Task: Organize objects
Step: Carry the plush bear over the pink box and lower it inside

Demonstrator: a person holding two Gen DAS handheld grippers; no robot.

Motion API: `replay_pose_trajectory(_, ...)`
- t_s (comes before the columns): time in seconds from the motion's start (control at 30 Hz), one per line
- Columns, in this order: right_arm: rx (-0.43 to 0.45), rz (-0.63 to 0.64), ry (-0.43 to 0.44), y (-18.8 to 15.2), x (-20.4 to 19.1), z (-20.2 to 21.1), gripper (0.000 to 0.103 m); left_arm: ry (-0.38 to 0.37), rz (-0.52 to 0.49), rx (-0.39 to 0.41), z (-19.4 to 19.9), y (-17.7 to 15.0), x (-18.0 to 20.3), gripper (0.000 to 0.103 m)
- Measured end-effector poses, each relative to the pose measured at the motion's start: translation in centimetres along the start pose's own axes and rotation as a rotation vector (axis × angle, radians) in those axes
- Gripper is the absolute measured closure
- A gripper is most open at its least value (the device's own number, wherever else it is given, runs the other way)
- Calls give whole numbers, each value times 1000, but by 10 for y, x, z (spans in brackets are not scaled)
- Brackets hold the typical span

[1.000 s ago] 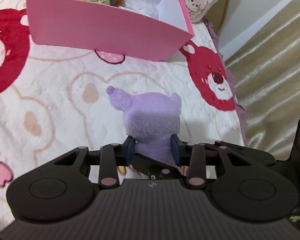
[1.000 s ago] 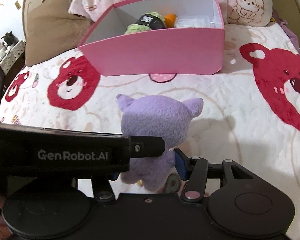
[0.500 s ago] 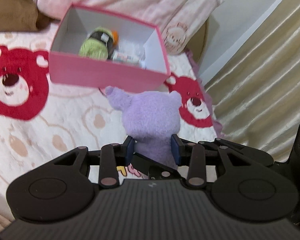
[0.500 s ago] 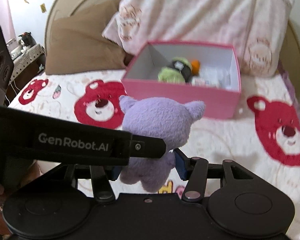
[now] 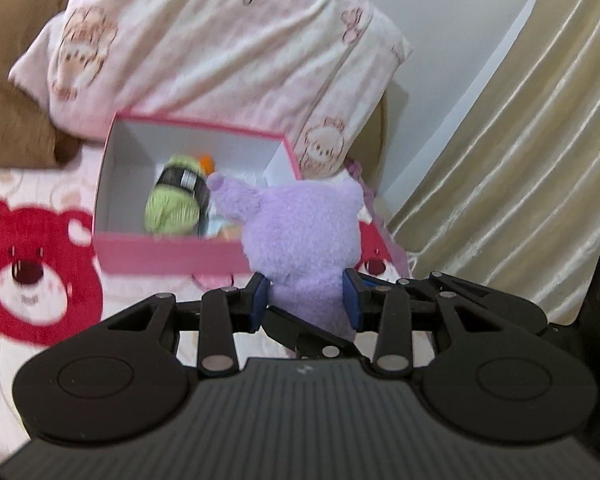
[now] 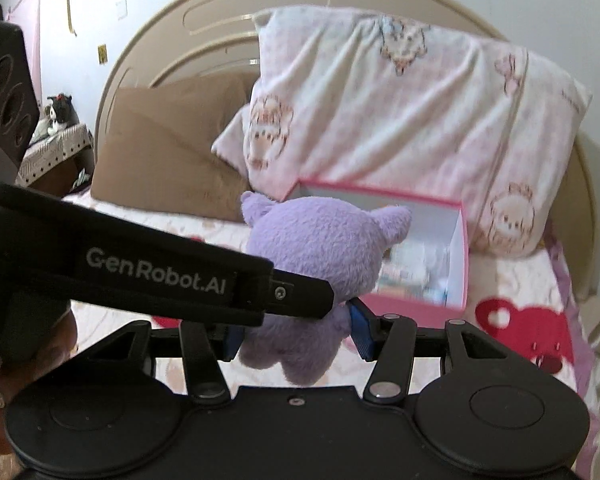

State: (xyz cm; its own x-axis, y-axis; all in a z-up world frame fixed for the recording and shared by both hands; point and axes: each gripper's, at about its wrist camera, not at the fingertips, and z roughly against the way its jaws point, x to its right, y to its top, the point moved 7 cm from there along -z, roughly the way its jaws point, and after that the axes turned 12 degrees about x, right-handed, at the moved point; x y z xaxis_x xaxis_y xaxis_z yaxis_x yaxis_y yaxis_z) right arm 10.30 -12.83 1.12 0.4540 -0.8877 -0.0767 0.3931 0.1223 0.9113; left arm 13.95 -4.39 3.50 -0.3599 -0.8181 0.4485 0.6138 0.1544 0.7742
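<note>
Purple plush point(image 5: 304, 232), gripped by both claws point(image 5: 305, 306) point(image 6: 296, 334), hides part of the pink box point(image 5: 168, 258).

Left tool point(image 5: 305, 305): matte black housing, ribbed grey-black top panel with a small pale mark at centre, two round disc covers either side. Black linkage bars carry silver pivot pins. Fingers point(image 5: 257, 304) faced with blue pads.

Right tool point(image 6: 296, 330): same black build, smooth top, one small screw at centre front edge, silver pivot pins on the links, blue ribbed pads point(image 6: 361, 327).

Left tool seen side-on from the right wrist view: black bar lettered "GenRobot.AI" in white, one cross-head screw near its tip.

Hand point(image 6: 4, 376): ring with a pale stone.
</note>
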Motion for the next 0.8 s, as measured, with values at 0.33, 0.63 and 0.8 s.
replay_pose_trajectory(0.33, 54, 6, 0, 34, 25, -49, 46, -1, -5, 44, -46, 44, -15, 65)
replay_pose_trajectory(0.63, 29, -66, 8, 46, 72, -125, 46, 29, -5, 49, -125, 73, -46, 64)
replay_pose_trajectory(0.8, -14, -101, -35, 30, 99, -169, 46, 17, 13, 43, -177, 65, -68, 64)
